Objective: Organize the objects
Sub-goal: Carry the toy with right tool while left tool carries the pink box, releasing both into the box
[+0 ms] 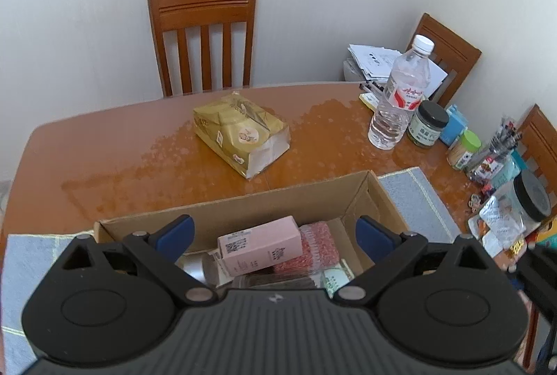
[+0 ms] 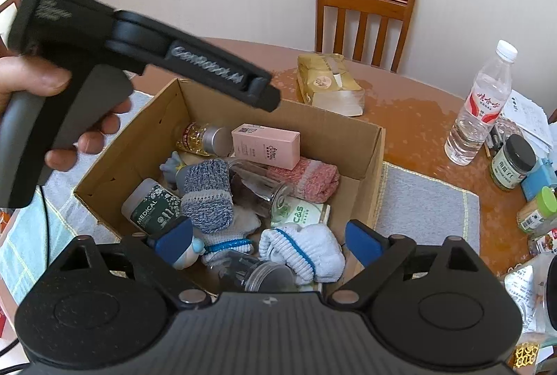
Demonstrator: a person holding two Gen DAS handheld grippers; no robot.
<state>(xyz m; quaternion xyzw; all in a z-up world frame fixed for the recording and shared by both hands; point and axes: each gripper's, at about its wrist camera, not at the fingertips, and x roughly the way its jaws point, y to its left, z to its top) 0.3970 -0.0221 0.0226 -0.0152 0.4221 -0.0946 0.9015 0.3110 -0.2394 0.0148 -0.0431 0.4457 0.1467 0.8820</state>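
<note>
Two sets of blue-tipped tongs hang over an open cardboard box (image 2: 374,162) on a wooden bench (image 1: 122,166), the box sitting on a grey cloth mat (image 2: 424,201). The left tongs (image 1: 275,237), at the bottom of the left wrist view, stand wide apart and grip nothing; below them lies a pink carton (image 1: 261,248) resting on a red knitted bundle (image 1: 318,244). The right tongs (image 2: 269,239), at the bottom centre of the right wrist view, are likewise spread wide and empty, poised above a white glove with blue trim (image 2: 306,251). Inside the box, in the middle of that frame, sit a grey-blue knitted roll (image 2: 207,194), a dark green bottle marked "MEDICAL" (image 2: 153,206), a yellow bottle with a silver cap (image 2: 203,138) and a clear jar (image 2: 264,274). A hand (image 2: 52,96) at the left edge holds the handle of the left tool. Beyond the box, a gold paper packet (image 1: 242,133) lies on the bench; a water bottle (image 1: 400,96) stands at upper right.
</note>
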